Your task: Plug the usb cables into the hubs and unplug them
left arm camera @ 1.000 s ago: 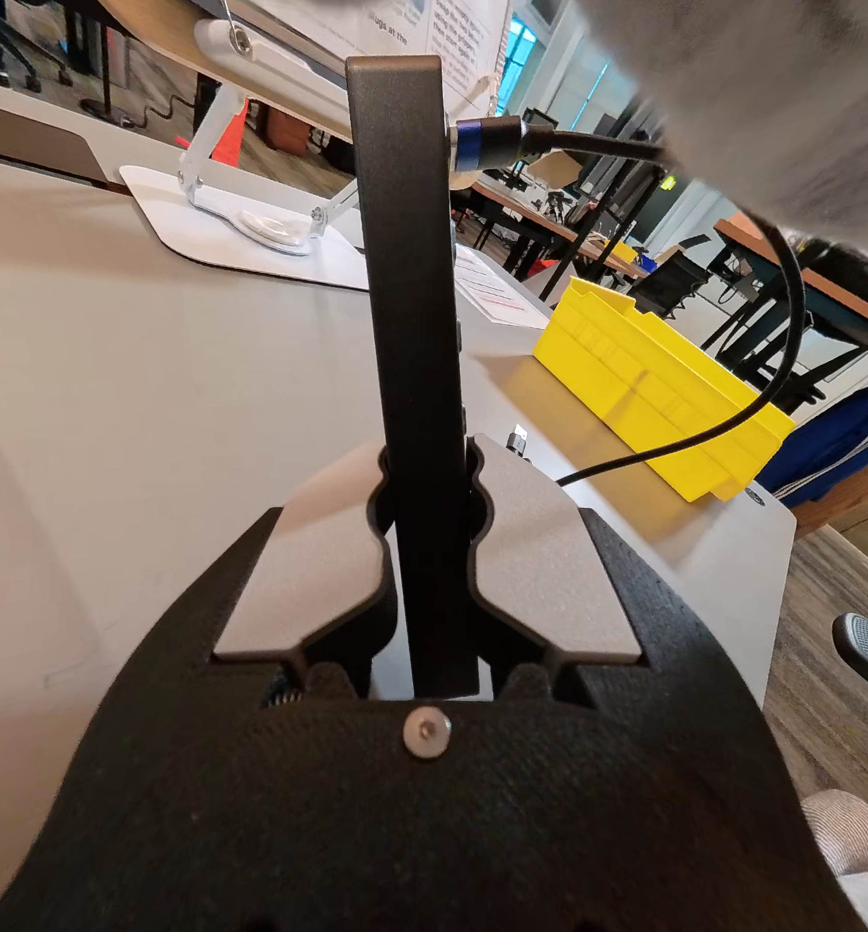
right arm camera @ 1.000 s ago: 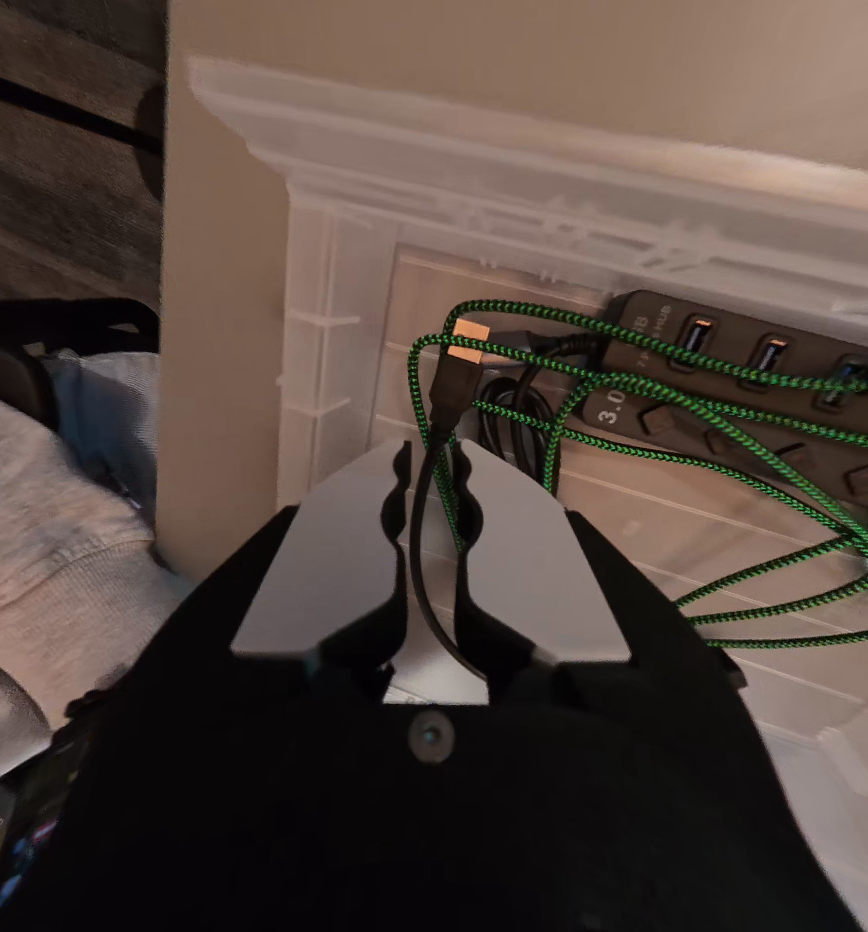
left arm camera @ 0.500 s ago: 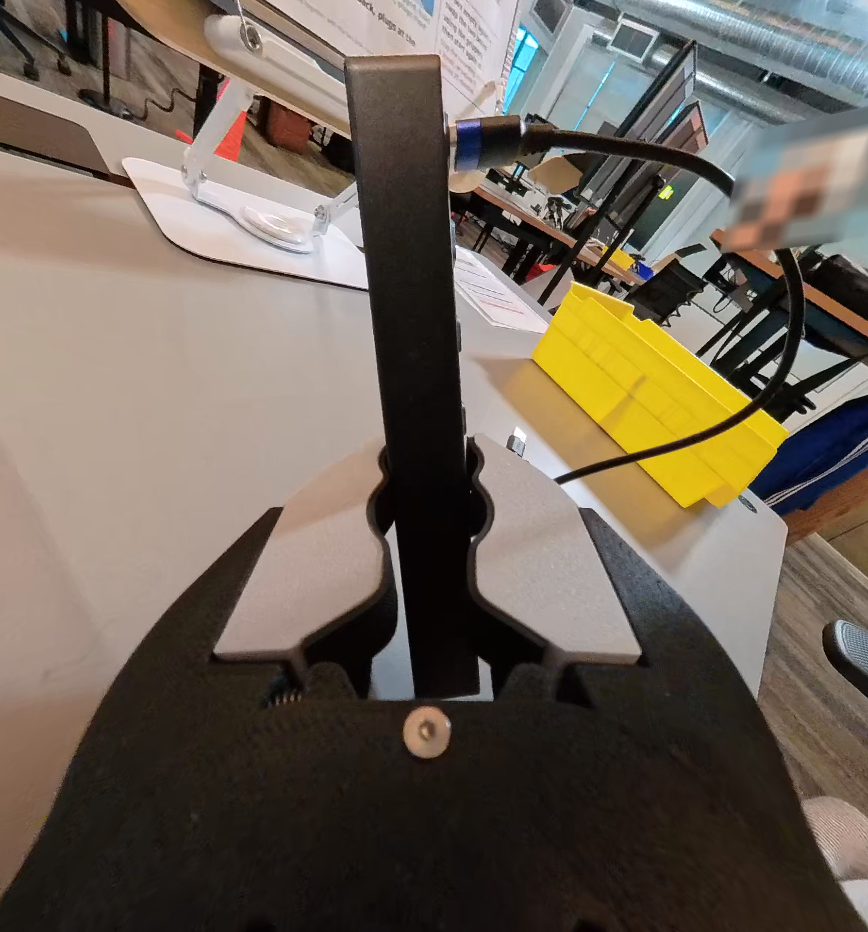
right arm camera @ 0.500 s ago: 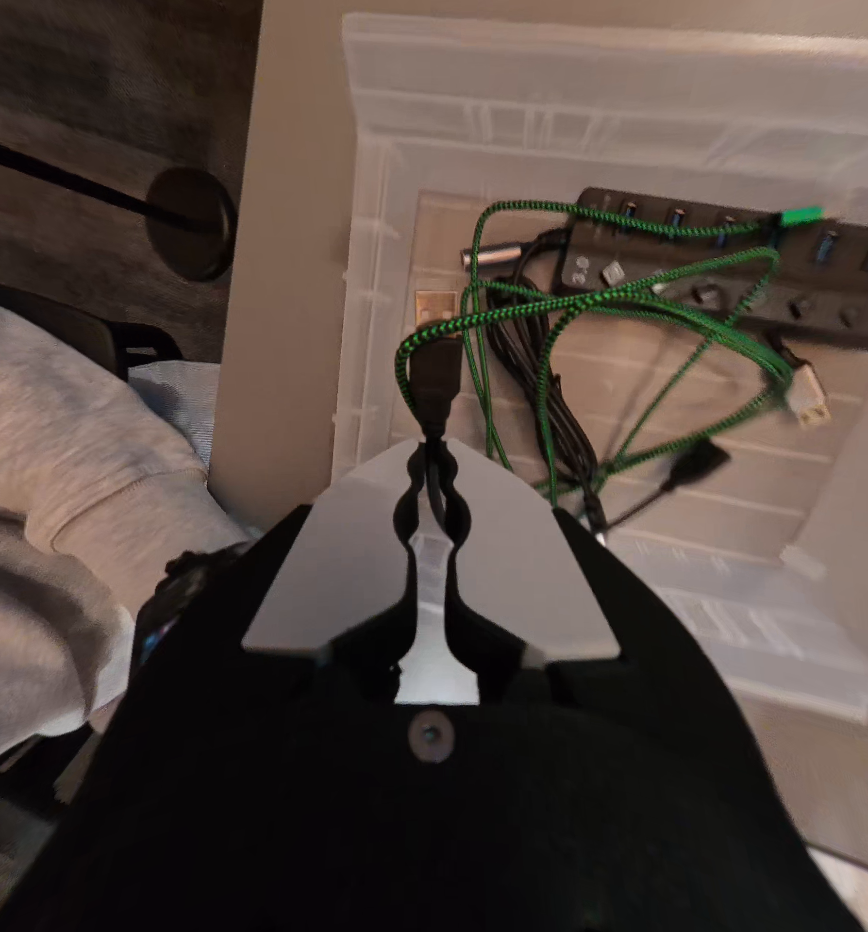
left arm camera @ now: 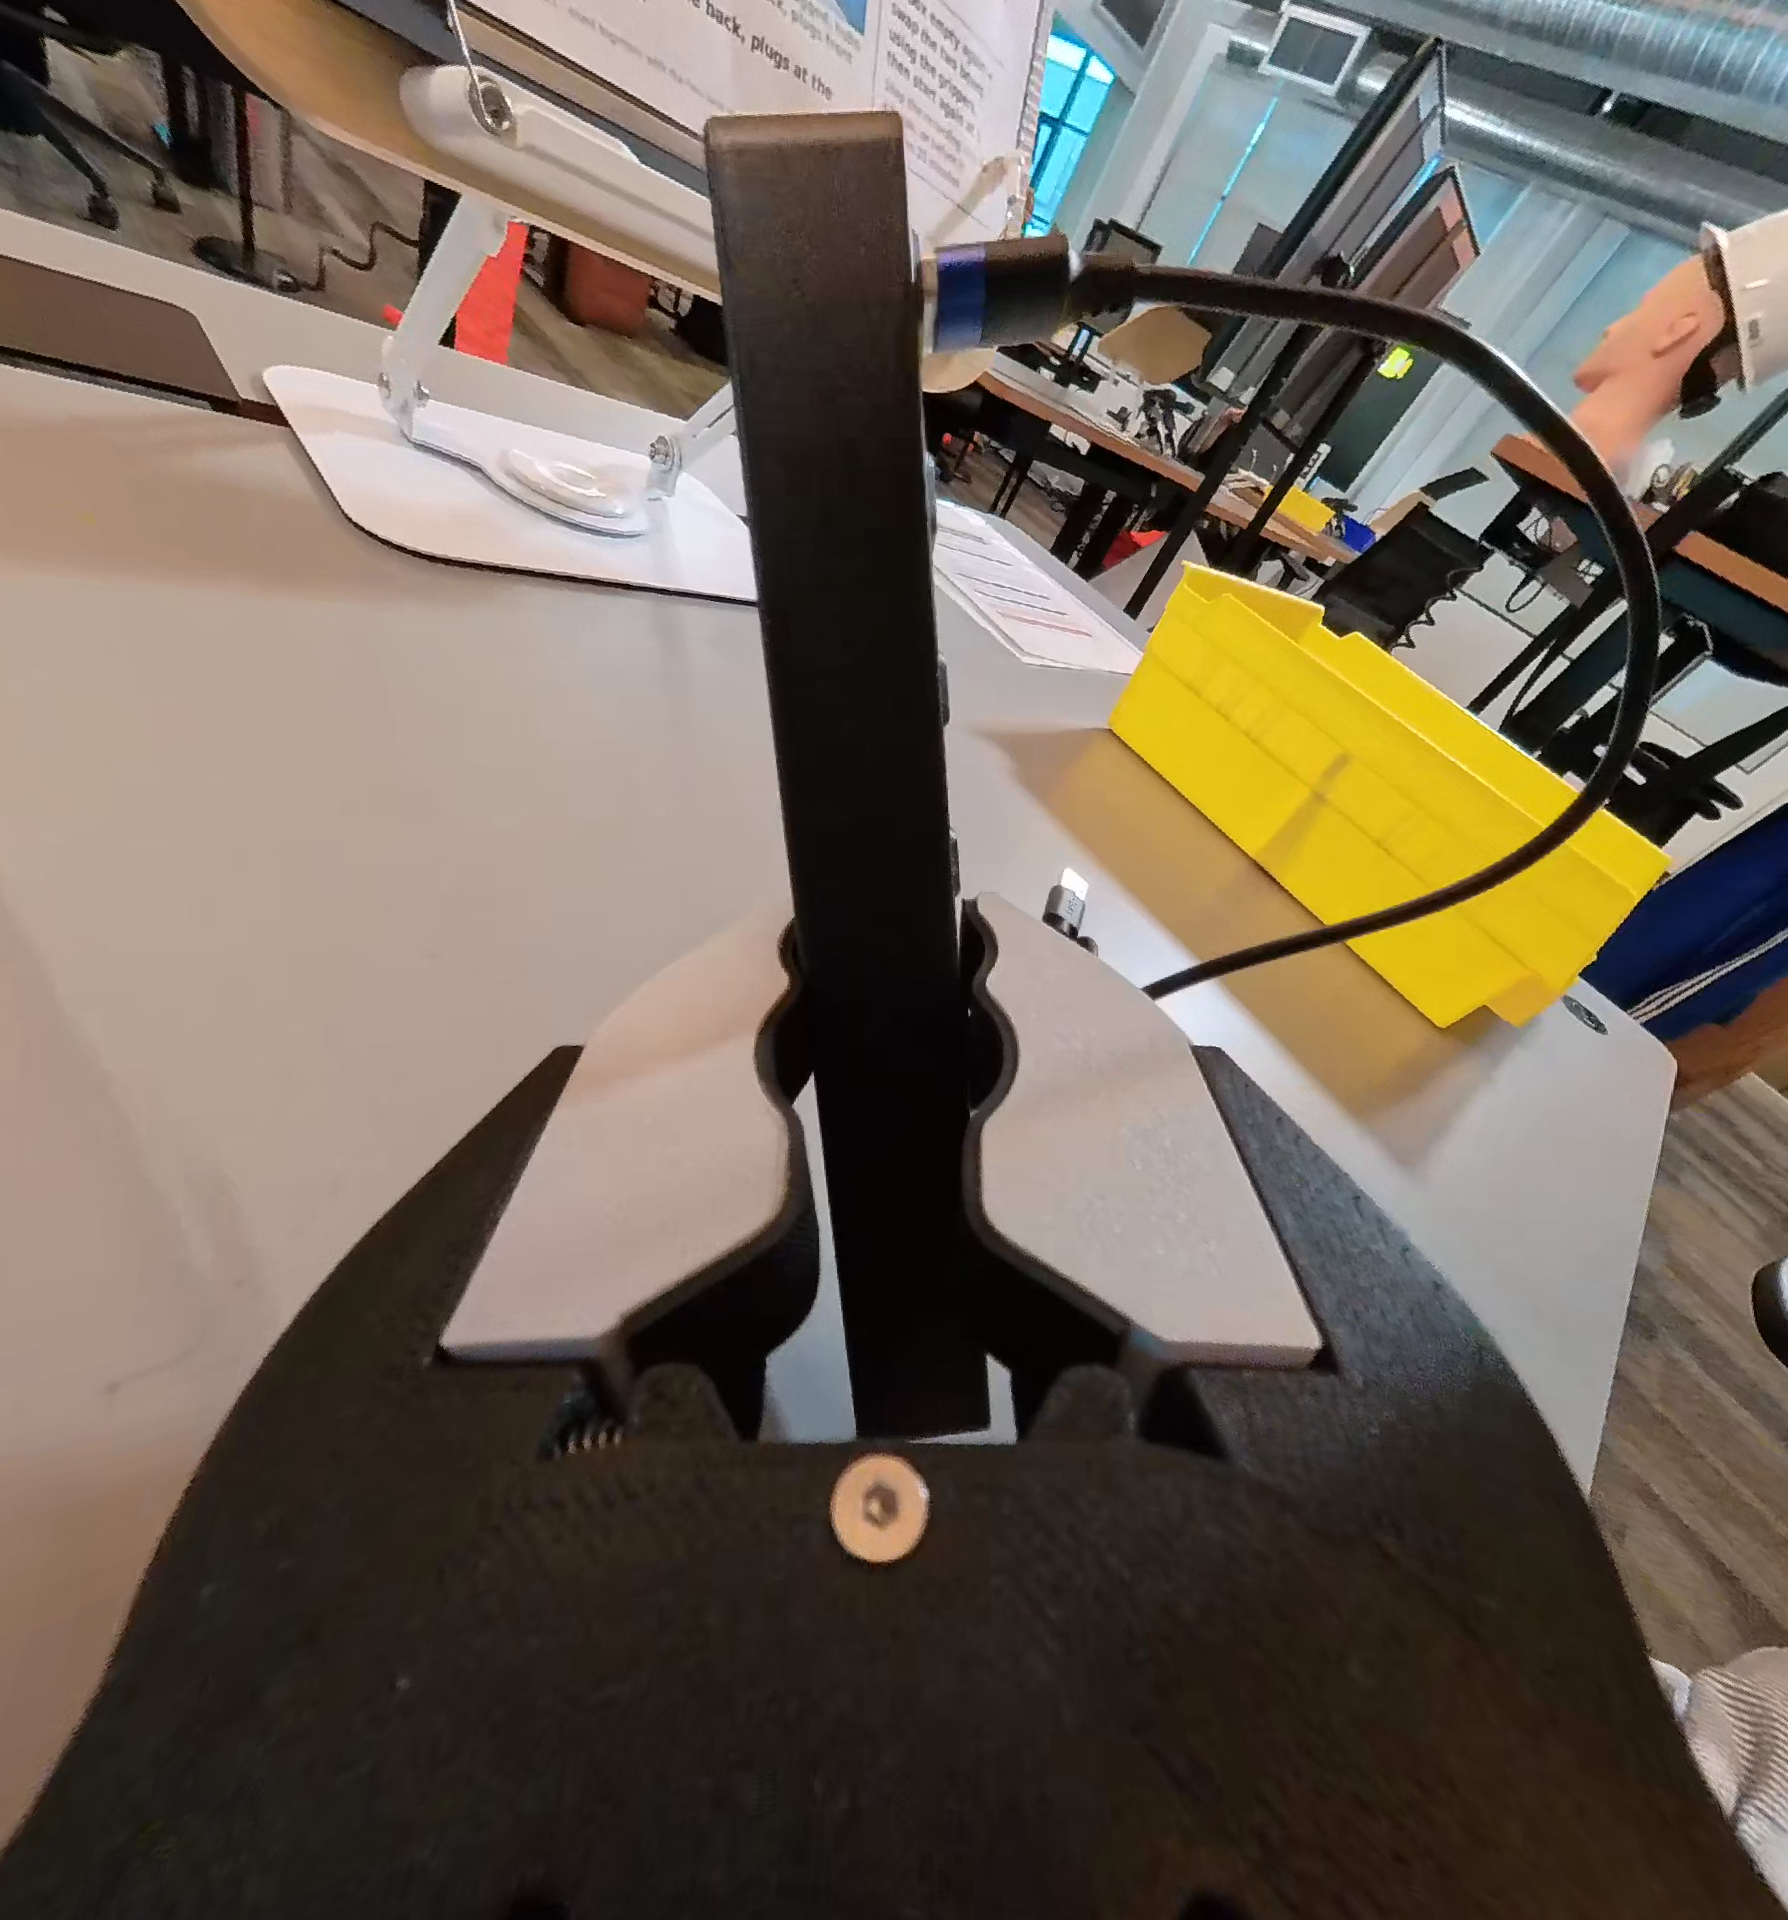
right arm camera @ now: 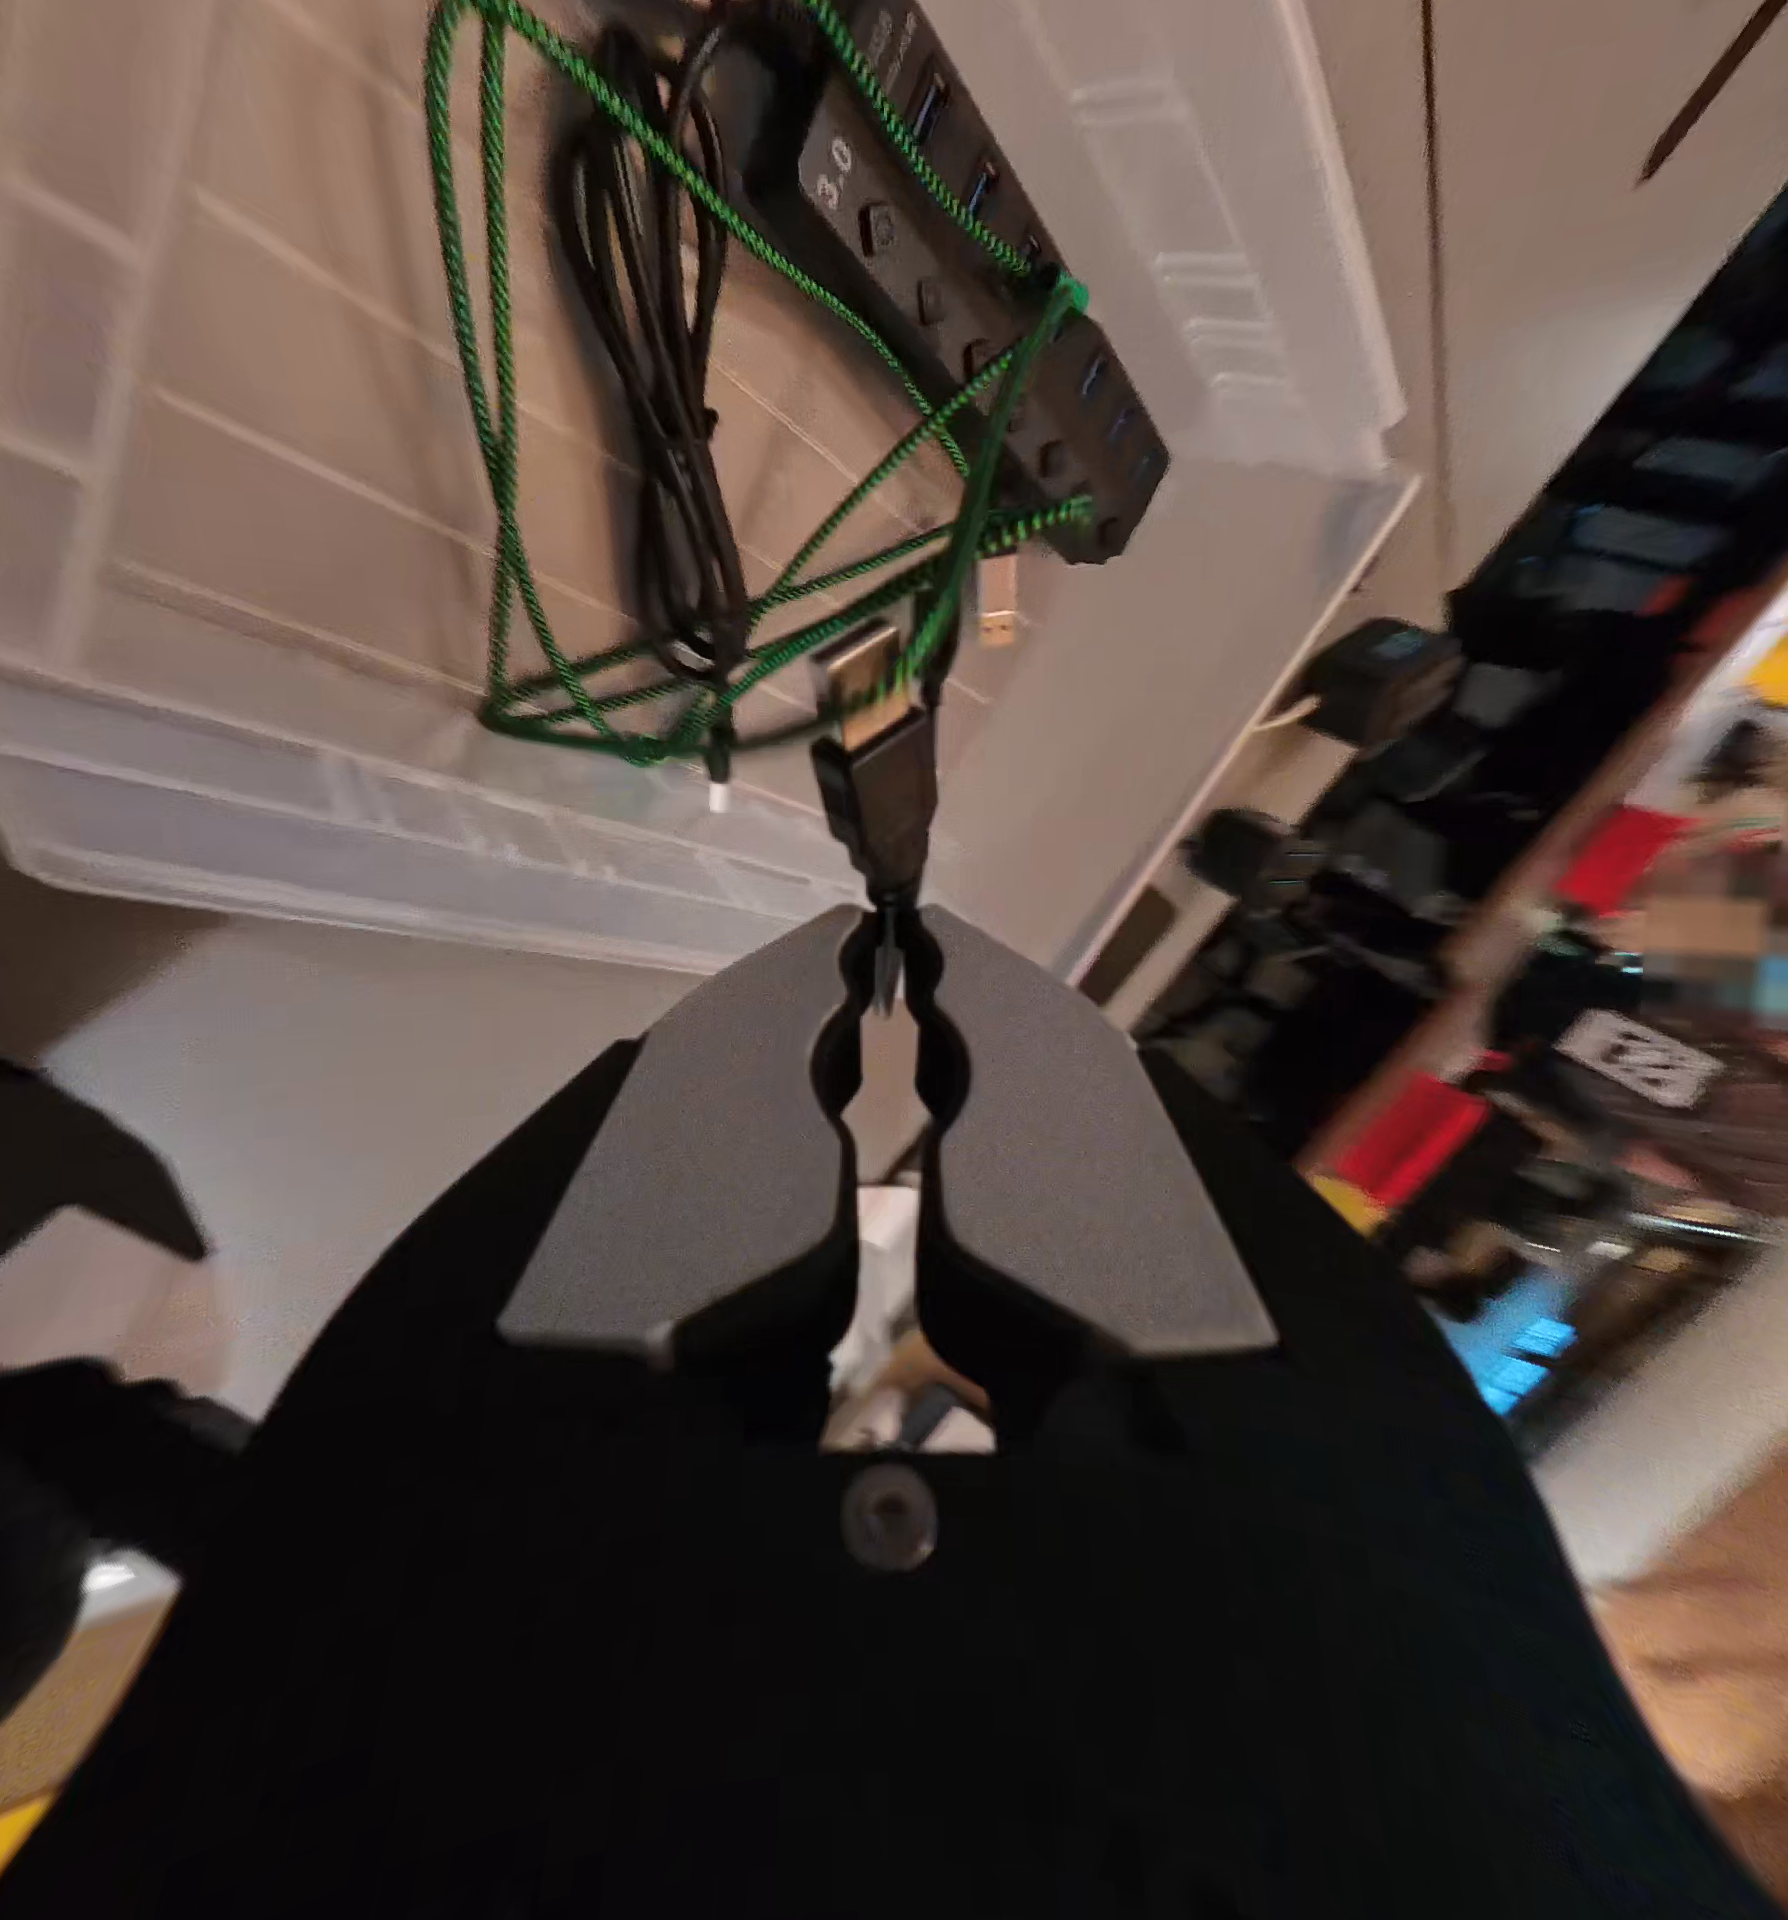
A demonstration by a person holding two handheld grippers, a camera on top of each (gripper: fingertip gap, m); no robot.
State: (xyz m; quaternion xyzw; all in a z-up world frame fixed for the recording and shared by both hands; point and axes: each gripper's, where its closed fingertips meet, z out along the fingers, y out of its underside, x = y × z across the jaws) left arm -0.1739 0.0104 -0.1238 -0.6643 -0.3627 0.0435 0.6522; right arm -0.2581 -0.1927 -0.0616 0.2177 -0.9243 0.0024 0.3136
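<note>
My left gripper (left arm camera: 879,935) is shut on a black USB hub (left arm camera: 828,623), which it holds upright and edge-on above the table. A black cable's blue-ringed plug (left arm camera: 994,296) sits in the hub's right side near the top. That cable (left arm camera: 1596,540) loops right and down to the table. My right gripper (right arm camera: 888,920) is shut on a thin black cable just behind its black USB-A plug (right arm camera: 879,790), whose metal tip points away. Beyond it, a clear bin (right arm camera: 350,862) holds a second black hub (right arm camera: 973,281), green braided cables (right arm camera: 516,416) and a coiled black cable (right arm camera: 661,364).
A yellow bin (left arm camera: 1389,810) stands on the grey table (left arm camera: 298,831) at the right, near its edge. A white stand base (left arm camera: 516,488) sits at the back. A small loose connector (left arm camera: 1072,899) lies beside my left fingers. Desks and chairs fill the room behind.
My right gripper closed on the black cable and lifted its plug out of the clear bin, swinging away so the bin looks farther and turned. The left gripper held the hub still.
</note>
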